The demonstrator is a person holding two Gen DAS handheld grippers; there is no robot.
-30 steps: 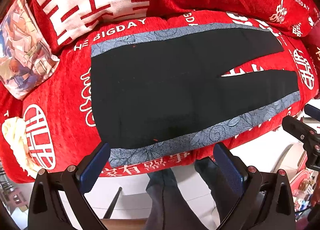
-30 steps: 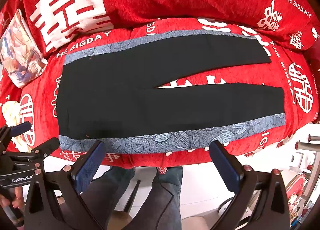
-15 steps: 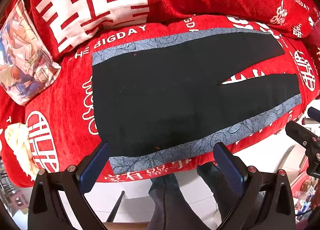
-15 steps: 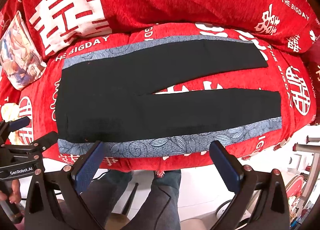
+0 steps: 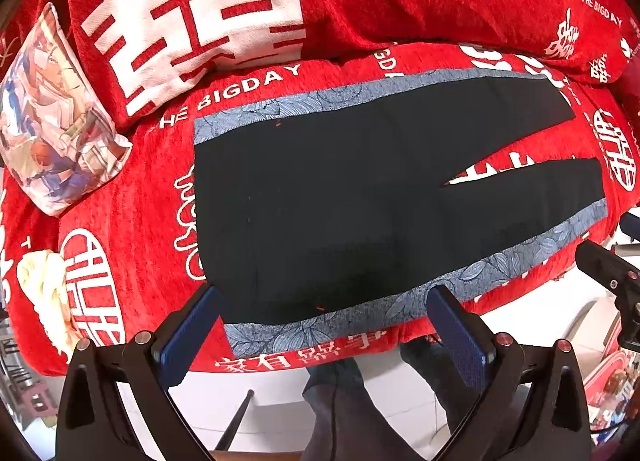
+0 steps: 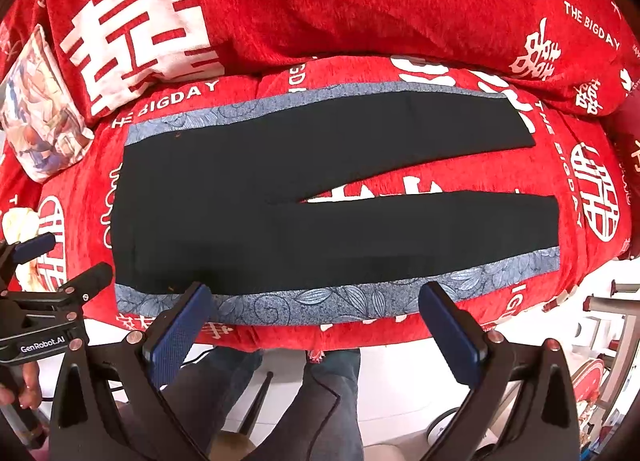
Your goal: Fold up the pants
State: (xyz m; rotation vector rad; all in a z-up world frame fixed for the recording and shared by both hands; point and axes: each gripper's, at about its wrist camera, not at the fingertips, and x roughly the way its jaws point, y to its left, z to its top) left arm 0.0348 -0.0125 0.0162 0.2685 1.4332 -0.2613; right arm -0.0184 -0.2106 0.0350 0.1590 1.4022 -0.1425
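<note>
Both my tongs hung wide apart and empty over the front edge of the sofa, the left gripper (image 5: 324, 325) above the waist end of the pants and the right gripper (image 6: 316, 315) above the near leg. My own legs (image 6: 256, 401) showed below, between the fingers.

The black pants (image 6: 280, 197) lay spread flat on the red sofa cover (image 6: 452, 321), waist to my left, two legs running right with a wedge of red between them. One blue floral stripe (image 6: 360, 299) ran just ahead of my fingertips and a second along the far edge.

I judged the risks to lie at that near stripe. It sat close to the drop, so a shallow pinch could have caught the plush cover along with it, or only the top layer of cloth. If my two tongs had lifted unevenly, the leg could have skewed and slid off toward the floor.

By count: one pair of pants, two stripes, two grippers. Farther left lay one printed cushion (image 5: 52, 113) and something cream-coloured (image 5: 44, 285), perhaps a cloth or plush toy.
</note>
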